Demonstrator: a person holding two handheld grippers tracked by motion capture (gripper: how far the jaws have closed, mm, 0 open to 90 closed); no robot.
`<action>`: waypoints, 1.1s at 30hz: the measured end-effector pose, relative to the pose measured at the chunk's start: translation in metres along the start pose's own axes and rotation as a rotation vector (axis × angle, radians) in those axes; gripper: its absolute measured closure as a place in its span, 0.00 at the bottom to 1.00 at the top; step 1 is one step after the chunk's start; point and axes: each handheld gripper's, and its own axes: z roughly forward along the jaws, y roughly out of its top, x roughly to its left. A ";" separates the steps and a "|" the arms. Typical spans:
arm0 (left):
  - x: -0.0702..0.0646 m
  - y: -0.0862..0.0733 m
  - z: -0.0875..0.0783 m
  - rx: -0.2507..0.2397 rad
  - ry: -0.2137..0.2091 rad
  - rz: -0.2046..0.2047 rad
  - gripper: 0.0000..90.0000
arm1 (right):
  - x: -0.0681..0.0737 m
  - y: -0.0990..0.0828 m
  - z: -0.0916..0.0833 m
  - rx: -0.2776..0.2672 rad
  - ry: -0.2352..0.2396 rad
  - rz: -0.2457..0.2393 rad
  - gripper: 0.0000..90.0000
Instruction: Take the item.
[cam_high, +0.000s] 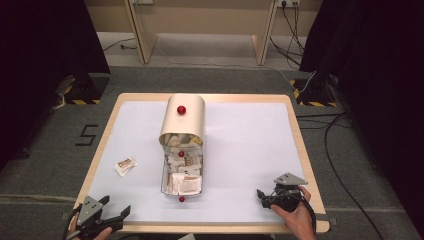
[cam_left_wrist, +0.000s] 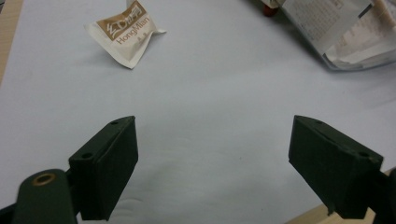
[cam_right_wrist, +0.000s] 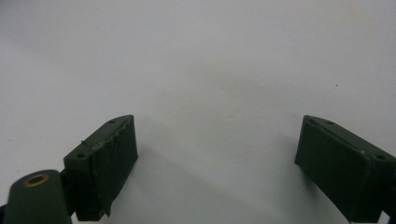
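sachet (cam_left_wrist: 125, 38) ahead-left of L gripper (cam_left_wrist: 212, 163), apart

Left gripper (cam_high: 116, 212) agape, right gripper (cam_high: 262, 196) seemingly too

brown-and-white sachet (cam_left_wrist: 125, 33) up ahead and left of the left gripper (cam_left_wrist: 212, 154) reads "HongMian" under some characters I can't make out, a black "5" (cam_high: 86, 134) marked on the floor off to its left
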 end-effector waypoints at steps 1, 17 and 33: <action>0.000 -0.001 0.001 0.007 0.002 0.004 0.17 | 0.000 0.000 0.000 0.000 0.000 0.000 0.14; -0.003 -0.007 0.005 0.030 -0.005 0.011 0.17 | 0.000 0.000 0.000 0.000 0.000 0.000 0.14; -0.002 -0.007 0.005 0.030 -0.009 0.010 0.17 | 0.000 0.000 0.000 0.000 0.000 -0.001 0.14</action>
